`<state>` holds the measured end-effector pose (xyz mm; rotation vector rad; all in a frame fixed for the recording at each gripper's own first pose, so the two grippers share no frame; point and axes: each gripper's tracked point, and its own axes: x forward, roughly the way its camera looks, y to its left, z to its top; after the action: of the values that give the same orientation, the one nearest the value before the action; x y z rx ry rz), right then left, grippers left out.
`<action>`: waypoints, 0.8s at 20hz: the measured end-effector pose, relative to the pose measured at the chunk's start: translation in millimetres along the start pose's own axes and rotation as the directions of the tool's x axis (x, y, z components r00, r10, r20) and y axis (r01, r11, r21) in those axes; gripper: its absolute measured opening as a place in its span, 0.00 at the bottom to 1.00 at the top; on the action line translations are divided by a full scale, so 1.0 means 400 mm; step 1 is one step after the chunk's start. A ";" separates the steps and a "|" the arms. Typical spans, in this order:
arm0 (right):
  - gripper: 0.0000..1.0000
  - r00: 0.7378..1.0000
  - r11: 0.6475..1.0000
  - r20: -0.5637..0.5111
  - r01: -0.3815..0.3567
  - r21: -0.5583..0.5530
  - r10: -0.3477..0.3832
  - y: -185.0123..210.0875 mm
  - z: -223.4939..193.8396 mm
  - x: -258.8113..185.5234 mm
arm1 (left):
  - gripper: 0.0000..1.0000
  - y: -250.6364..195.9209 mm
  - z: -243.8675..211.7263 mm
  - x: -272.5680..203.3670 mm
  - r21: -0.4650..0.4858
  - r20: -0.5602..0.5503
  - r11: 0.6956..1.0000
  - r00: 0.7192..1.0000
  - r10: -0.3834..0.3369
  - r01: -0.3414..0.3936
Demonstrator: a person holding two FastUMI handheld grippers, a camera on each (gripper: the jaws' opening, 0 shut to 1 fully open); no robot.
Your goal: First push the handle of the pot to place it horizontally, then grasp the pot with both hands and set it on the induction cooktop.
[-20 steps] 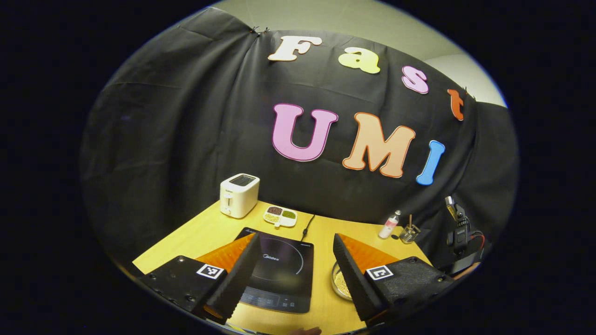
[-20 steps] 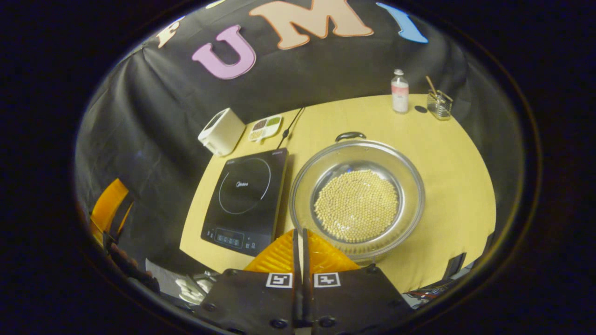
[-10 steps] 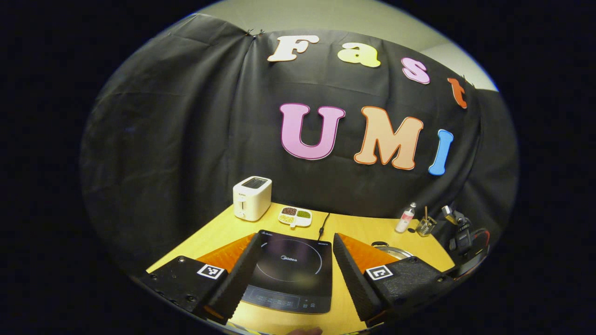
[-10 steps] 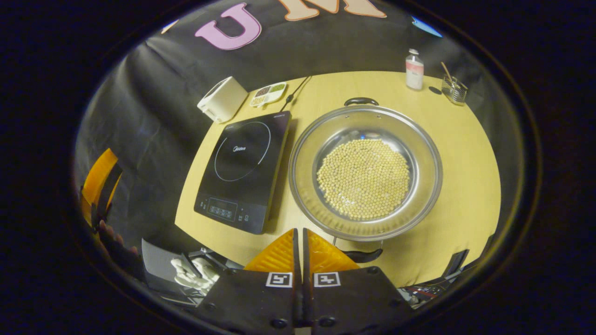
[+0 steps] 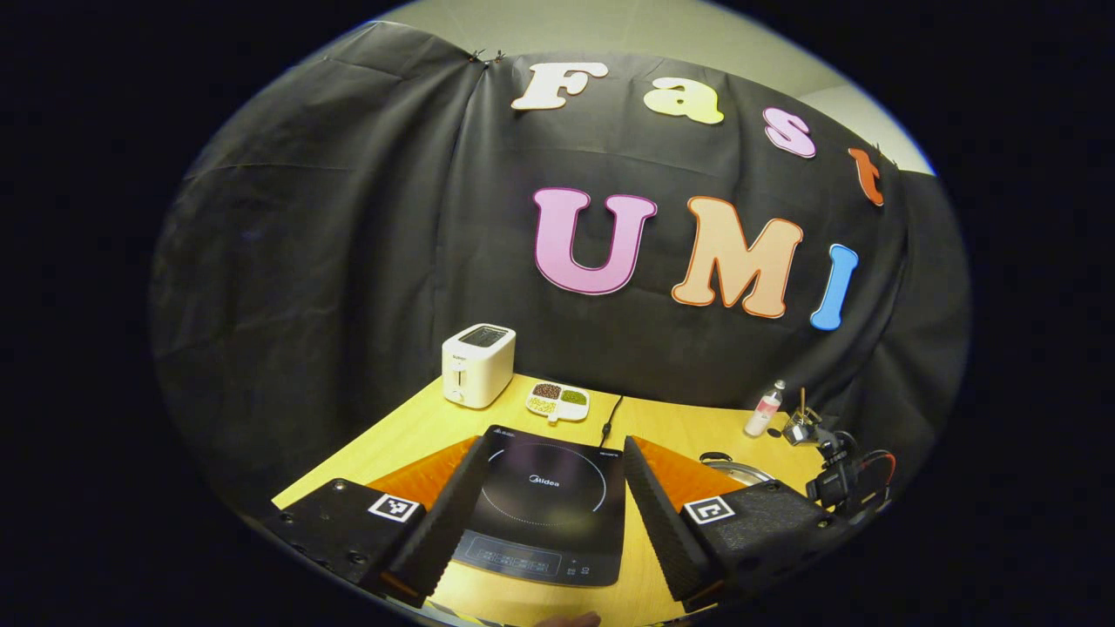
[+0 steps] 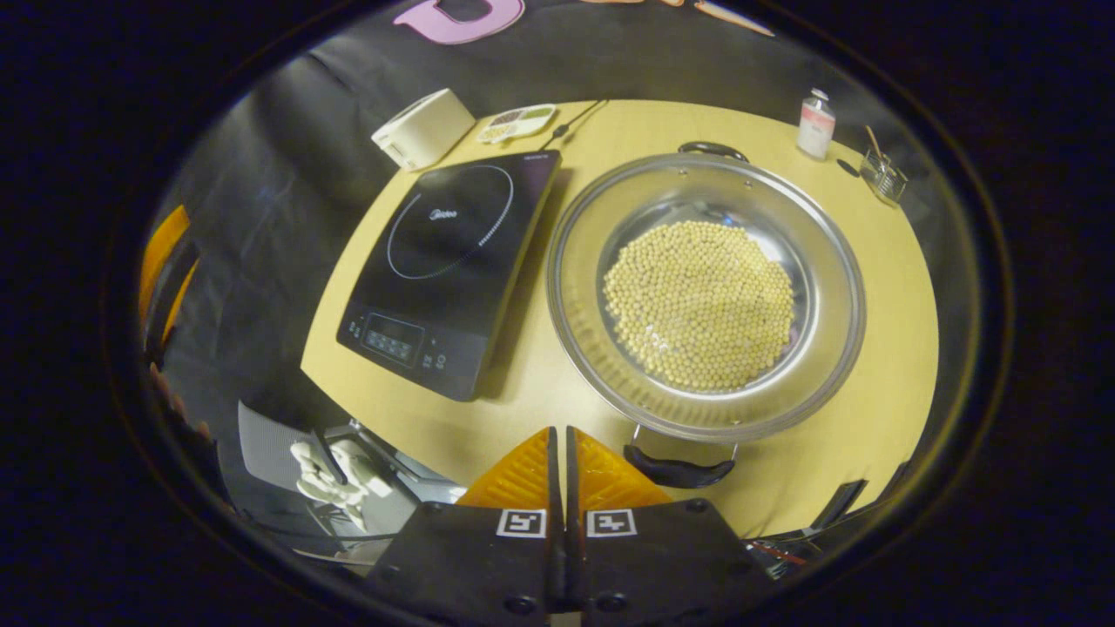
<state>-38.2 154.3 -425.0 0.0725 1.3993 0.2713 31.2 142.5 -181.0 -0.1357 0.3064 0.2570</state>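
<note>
In the left gripper view, a white two-slot toaster (image 5: 476,365) stands at the far left corner of the yellow wooden tabletop (image 5: 409,435), with a small white divided dish of coloured grains (image 5: 557,401) just beside it. The left tongs (image 5: 549,501) hang released, fingers wide apart, above the near edge of the flat black induction cooktop (image 5: 549,505). Farther right stand a small clear bottle with a pink label (image 5: 764,410) and a little glass jar (image 5: 797,427).

In the right gripper view, the cooktop lies left of the wide stainless-steel pot full of pale round beans (image 6: 706,292), apart from it. The pot's two black handles point near and far. The right tongs (image 6: 558,453) are clenched on nothing, just left of the near black handle (image 6: 678,471).
</note>
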 end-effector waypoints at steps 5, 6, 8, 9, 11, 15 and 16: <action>0.00 0.998 0.999 -0.052 0.021 0.032 -0.019 -0.031 -0.029 0.037 | 0.95 0.027 -0.018 -0.010 -0.033 -0.012 0.999 1.000 0.025 -0.025; 0.03 0.998 0.999 -0.054 0.026 0.035 -0.025 -0.038 -0.031 0.040 | 0.95 0.030 -0.020 -0.011 -0.036 -0.014 0.999 1.000 0.028 -0.029; 0.03 0.998 0.999 -0.055 0.038 0.035 -0.036 -0.054 -0.031 0.044 | 0.95 0.035 -0.025 -0.013 -0.033 -0.018 0.999 0.999 0.034 -0.035; 0.03 0.998 0.998 -0.054 0.044 0.034 -0.042 -0.064 -0.028 0.043 | 0.95 0.037 -0.027 -0.013 -0.030 -0.019 0.999 0.999 0.037 -0.037; 0.03 0.998 0.998 -0.056 0.035 0.054 -0.032 -0.071 -0.026 0.045 | 0.95 0.033 -0.026 -0.011 -0.034 -0.020 0.999 0.999 0.035 -0.036; 0.03 0.997 0.998 -0.058 0.050 0.042 -0.048 -0.091 -0.030 0.046 | 0.95 0.025 -0.032 -0.010 -0.026 -0.026 0.999 0.999 0.029 -0.030; 0.03 0.997 0.997 -0.058 0.058 0.043 -0.055 -0.099 -0.032 0.047 | 0.95 0.021 -0.029 -0.009 -0.027 -0.024 0.999 0.999 0.027 -0.028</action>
<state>-42.3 119.1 -453.8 0.0625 1.4617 0.1963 22.6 147.8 -191.6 -0.1618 0.3288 0.2869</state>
